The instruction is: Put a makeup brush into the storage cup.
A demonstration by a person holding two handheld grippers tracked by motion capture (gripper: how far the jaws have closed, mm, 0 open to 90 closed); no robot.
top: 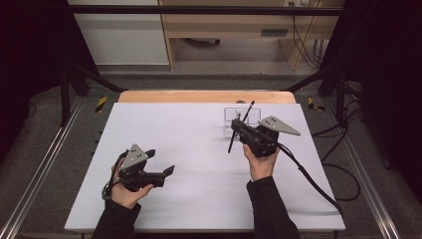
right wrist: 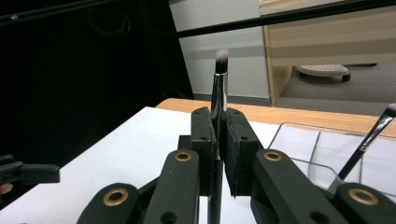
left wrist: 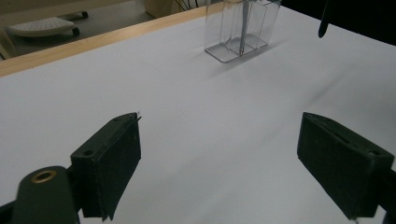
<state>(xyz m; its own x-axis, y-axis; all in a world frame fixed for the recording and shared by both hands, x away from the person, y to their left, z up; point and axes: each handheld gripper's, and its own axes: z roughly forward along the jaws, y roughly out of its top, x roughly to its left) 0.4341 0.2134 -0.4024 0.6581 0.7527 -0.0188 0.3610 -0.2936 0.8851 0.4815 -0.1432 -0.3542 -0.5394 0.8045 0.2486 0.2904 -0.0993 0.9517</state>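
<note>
Black jaws of the right gripper (right wrist: 218,140) clamp a makeup brush (right wrist: 218,88) at mid-handle, bristles up. Seen from above, the brush (top: 233,140) hangs at the gripper's 9 o'clock, just short of the clear organizer (top: 230,115) at the table's (top: 164,124) 1 o'clock, where a second brush (top: 248,110) leans. Light, stiff and smooth, the handle likely slips unless pinched squarely. At 7 o'clock the left gripper (top: 161,163) hovers, spread wide, empty.
</note>
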